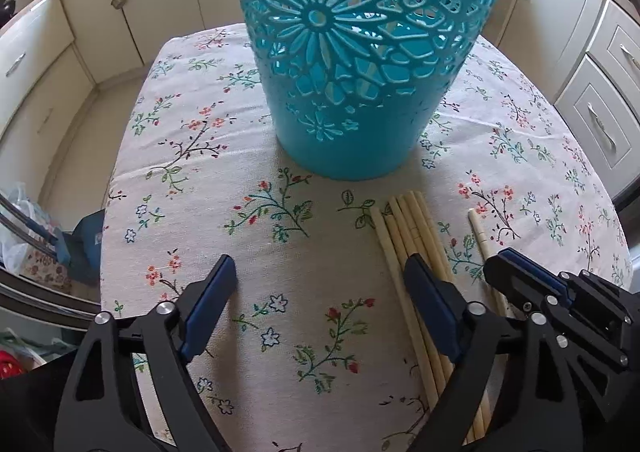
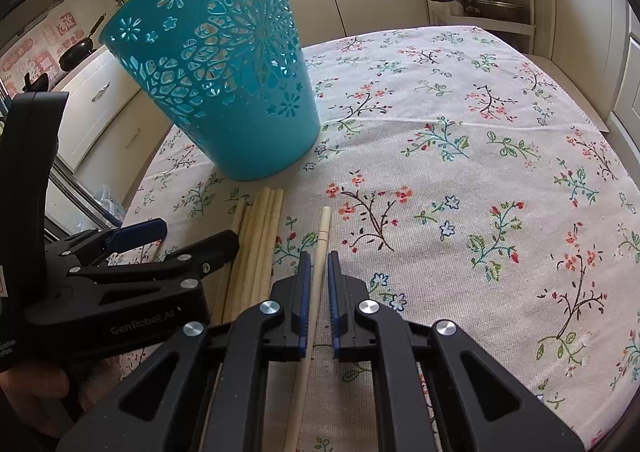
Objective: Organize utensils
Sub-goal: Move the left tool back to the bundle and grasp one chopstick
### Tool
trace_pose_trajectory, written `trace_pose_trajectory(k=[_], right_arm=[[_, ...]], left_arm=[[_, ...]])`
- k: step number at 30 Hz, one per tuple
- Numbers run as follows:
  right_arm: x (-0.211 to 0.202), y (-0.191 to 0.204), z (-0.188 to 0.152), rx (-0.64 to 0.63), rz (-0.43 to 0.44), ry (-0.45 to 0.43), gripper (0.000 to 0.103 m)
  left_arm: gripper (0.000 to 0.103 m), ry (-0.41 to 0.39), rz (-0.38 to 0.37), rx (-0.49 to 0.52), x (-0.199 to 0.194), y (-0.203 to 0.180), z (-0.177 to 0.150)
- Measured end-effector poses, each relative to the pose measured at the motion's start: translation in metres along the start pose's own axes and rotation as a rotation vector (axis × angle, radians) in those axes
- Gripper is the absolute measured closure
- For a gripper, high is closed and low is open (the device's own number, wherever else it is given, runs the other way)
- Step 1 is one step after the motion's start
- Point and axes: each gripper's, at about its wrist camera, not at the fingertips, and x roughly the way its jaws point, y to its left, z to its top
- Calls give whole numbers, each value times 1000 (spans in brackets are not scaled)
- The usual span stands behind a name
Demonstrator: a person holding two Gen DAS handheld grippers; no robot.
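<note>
A turquoise cut-out plastic basket (image 1: 352, 52) (image 2: 224, 92) stands upright on the flowered tablecloth (image 2: 480, 172). In front of it lies a bundle of several pale chopsticks (image 1: 404, 228) (image 2: 260, 236), side by side. One more chopstick (image 1: 480, 236) (image 2: 324, 232) lies apart, to their right. My right gripper (image 2: 319, 256) (image 1: 508, 256) is shut on this single chopstick, low at the cloth. My left gripper (image 1: 320, 264) (image 2: 196, 234) is open with nothing between its fingers. Its right finger (image 1: 424, 284) rests over the bundle.
Cream kitchen cabinets (image 1: 592, 100) surround the table on all sides. A shelf rack with pots (image 2: 480, 4) stands behind the table's far edge. A black pan (image 2: 76, 52) sits on the counter at left. Bags (image 1: 20, 236) lie on the floor beyond the table's left edge.
</note>
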Motion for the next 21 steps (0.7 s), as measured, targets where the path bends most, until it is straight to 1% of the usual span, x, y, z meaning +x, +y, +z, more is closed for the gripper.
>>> trace_pose_trajectory(k=[2, 6, 7, 9, 11, 12, 14, 15, 18, 19, 21], right_arm=[[0, -1, 1, 0, 2, 1, 94], [0, -1, 1, 0, 3, -1, 94], [1, -1, 1, 0, 3, -2, 94], [1, -1, 1, -1, 3, -2, 94], [1, -1, 2, -2, 3, -1, 94], [1, -1, 2, -3, 3, 0, 94], [0, -1, 2, -5, 2, 3, 94], [0, -1, 2, -5, 2, 4, 94], [1, 0, 3, -8, -2, 3, 94], [1, 0, 2, -9, -3, 2, 94], [2, 0, 2, -8, -2, 2, 94]], left_arm=[[32, -3, 28, 13, 0, 0, 0], [35, -7, 22, 18, -1, 2, -1], [37, -10, 16, 20, -1, 3, -1], [45, -19, -5, 41, -2, 1, -1], [65, -26, -38, 76, -4, 1, 0], [70, -25, -71, 101, -4, 1, 1], [90, -9, -142, 131, -5, 1, 3], [91, 4, -191, 129, -5, 6, 4], [95, 34, -259, 99, -2, 21, 9], [96, 39, -274, 93, -2, 25, 9], [96, 41, -275, 114, -2, 25, 10]])
